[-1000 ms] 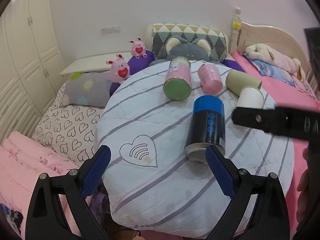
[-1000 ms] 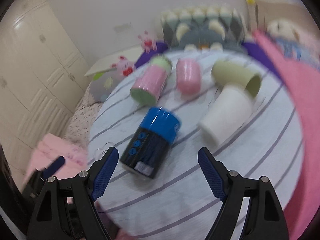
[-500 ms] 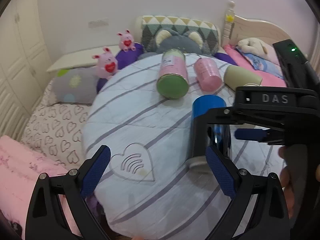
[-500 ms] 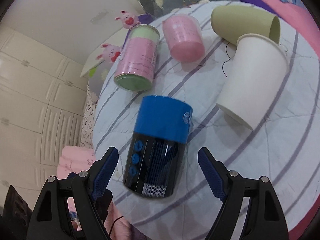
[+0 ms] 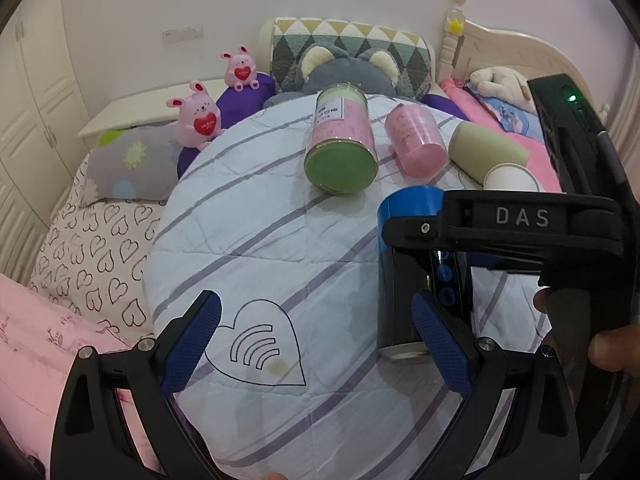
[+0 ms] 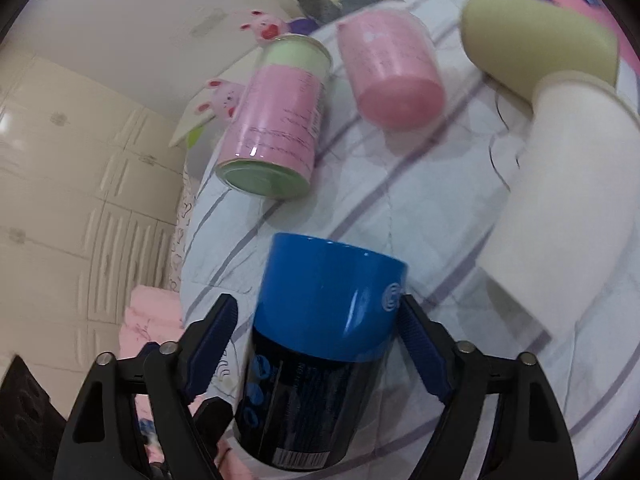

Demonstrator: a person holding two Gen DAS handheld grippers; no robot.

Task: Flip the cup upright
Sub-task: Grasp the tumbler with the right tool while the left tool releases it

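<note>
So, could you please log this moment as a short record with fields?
target: blue and black cup, lying on its side
surface: striped quilt
right gripper: open, fingers either side of the cup, contact unclear
left gripper: open, holding nothing
also lying down: pink and green can, pink cup, olive cup, white cup

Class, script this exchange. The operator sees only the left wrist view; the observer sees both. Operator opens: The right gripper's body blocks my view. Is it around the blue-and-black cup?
Observer: Yes. In the right wrist view the right gripper straddles the blue-and-black cup at its blue band.
Operator: Clamped?
Observer: No, open; a gap shows beside one of its fingers.
Operator: Anything crowding it?
Observer: The white cup lies on its side to the right, apart from the gripper.
</note>
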